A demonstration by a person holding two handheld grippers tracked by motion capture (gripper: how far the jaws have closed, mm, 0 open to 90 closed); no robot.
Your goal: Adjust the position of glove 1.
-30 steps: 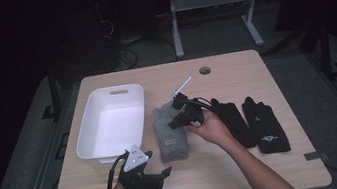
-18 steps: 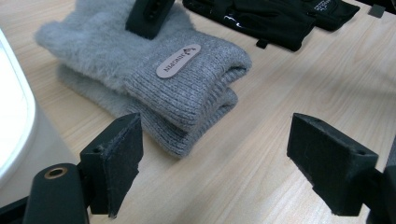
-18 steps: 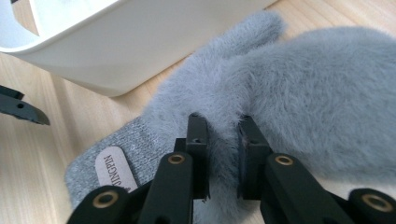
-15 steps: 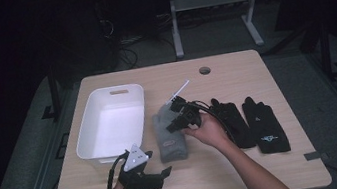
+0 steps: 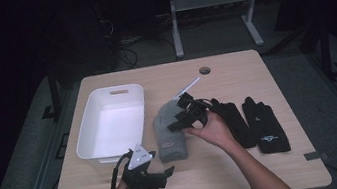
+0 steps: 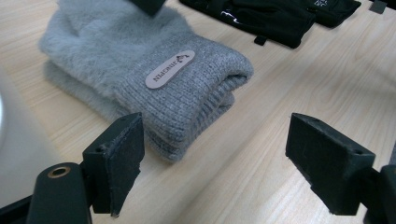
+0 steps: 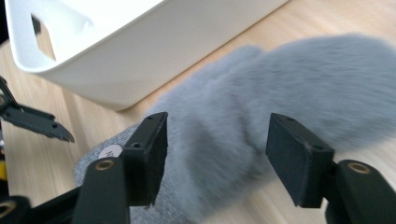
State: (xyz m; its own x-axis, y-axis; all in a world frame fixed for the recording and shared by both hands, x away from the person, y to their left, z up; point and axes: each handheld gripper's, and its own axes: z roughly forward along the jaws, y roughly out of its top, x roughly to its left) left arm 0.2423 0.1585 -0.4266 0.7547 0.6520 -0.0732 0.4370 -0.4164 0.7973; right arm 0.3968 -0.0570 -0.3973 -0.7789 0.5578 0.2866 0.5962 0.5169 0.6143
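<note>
A white bin point(image 5: 111, 128) sits at the table's point(image 5: 253, 66) left. Near the front edge, the left gripper point(image 5: 161, 175) rests with jaws wide apart, empty. Just right of the bin lies the grey glove point(image 5: 170, 137); over it the right gripper point(image 5: 176, 118) hovers, jaws just opening, gripping nothing. Black gloves point(image 5: 262, 126) lie farthest right.

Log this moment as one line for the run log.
right tongs: just opened, over grey gloves, nothing gripped | left tongs: open, near cuff | white bin: beside gloves | black gloves: on table
</note>
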